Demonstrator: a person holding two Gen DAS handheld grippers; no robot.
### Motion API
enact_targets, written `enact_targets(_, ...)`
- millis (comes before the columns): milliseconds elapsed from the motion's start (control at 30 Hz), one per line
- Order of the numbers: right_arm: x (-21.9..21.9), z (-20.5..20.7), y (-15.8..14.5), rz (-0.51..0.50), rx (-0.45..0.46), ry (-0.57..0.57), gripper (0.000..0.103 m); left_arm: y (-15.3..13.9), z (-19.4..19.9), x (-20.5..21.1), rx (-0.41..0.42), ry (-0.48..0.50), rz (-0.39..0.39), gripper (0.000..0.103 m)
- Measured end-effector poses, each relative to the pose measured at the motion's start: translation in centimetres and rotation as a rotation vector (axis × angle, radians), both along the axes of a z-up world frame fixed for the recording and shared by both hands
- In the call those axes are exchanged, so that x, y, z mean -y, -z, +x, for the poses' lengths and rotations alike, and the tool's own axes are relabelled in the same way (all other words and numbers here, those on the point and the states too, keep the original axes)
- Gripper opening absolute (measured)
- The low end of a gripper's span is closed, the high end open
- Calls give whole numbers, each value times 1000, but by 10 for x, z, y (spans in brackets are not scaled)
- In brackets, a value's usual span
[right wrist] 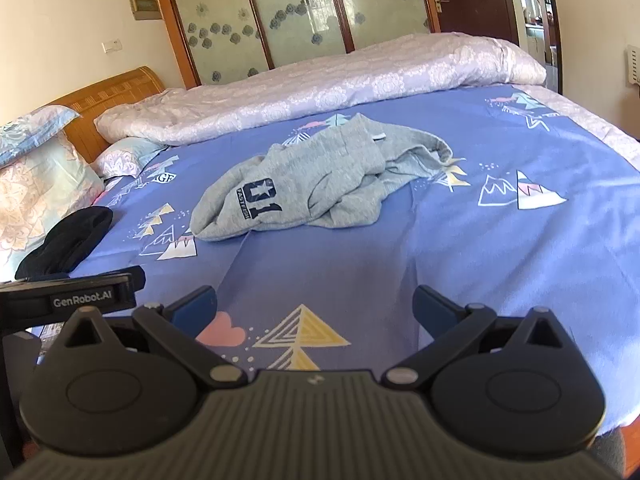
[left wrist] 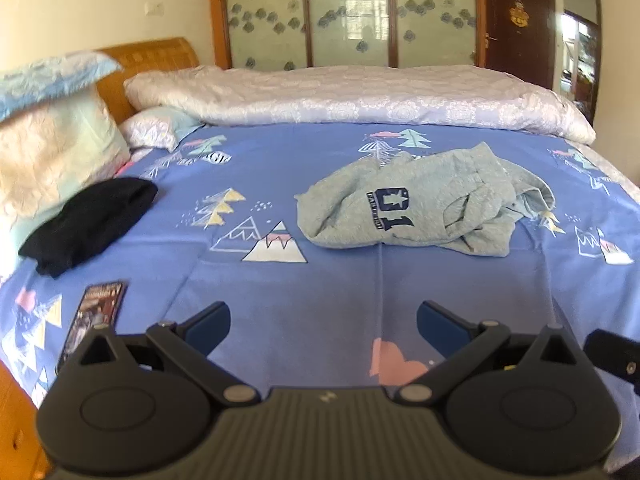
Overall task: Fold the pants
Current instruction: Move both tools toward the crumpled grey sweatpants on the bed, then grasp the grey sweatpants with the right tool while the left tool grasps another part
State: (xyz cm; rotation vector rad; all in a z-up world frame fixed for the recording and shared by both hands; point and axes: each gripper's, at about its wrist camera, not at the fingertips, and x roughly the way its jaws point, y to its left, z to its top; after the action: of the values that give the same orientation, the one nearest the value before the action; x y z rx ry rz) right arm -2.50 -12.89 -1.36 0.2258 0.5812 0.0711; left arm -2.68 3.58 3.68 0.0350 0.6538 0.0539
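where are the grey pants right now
The grey pants lie crumpled mid-bed on the blue sheet, ahead of both open grippers, right of the black garment and before the rolled quilt.

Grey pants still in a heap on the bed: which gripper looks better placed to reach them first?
Probably the right gripper: the grey pants lie nearly straight ahead of it, but off to the right of the left gripper. Both are open and short of them.
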Motion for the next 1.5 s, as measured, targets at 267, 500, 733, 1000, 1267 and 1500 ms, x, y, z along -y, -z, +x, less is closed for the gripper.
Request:
enact_targets(267,4,4,6,23,-36,18,103,7,2,-13,-26,-81,-50,103)
enact_targets(500,9,6,11,54,-60,23,103,18,8,-2,-98,-17,-7,103)
enact_targets(733,26,17,19,92,-68,60,82,23,15,-2,-115,9,-8,103)
enact_targets(1000,63,98,15,-21,47,36,43,26,36,-13,-154,35,-59,103)
enact_targets(1267,74,236,31,-57,48,-19,84,27,55,-25,-192,124,-210,103)
enact_targets(1500,62,263,51,41,-100,-144,10,28,74,-43,-208,120,-305,103)
